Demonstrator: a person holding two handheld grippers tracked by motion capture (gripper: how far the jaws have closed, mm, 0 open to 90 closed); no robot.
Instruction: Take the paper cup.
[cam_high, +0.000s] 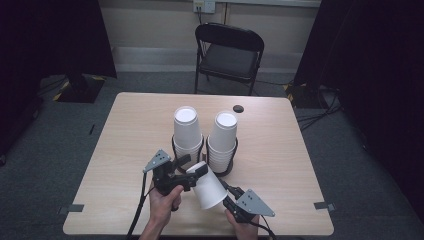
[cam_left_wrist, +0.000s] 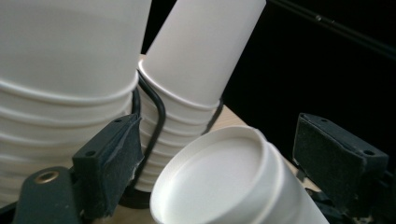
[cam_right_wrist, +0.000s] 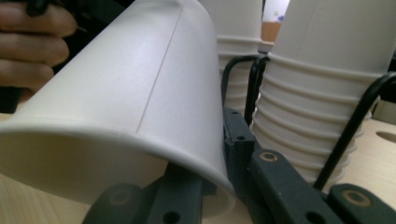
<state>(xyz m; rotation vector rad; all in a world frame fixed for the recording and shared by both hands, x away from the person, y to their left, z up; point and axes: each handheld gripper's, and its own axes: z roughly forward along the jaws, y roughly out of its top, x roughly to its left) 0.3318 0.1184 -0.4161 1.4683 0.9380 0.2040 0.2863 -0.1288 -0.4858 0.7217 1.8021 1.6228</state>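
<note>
One paper cup (cam_high: 209, 188), tilted, rim clamped in the right tongs (cam_high: 229, 198); its closed base points up-left between the released left tongs (cam_high: 197, 172). Two cup stacks (cam_high: 188, 132) stand just beyond.

You face a black folding chair (cam_high: 227, 55) beyond the light wood tabletop (cam_high: 130, 130), grey carpet (cam_high: 55, 150) below, a pale wall (cam_high: 150, 25) with perhaps a socket (cam_high: 204, 6).

a plain white paper cup (cam_high: 209, 189) is showing between black grippers; white cup stacks (cam_high: 187, 131) are sitting in black wire holders (cam_high: 231, 168) on pale wood-grain table (cam_high: 280, 150).
</note>
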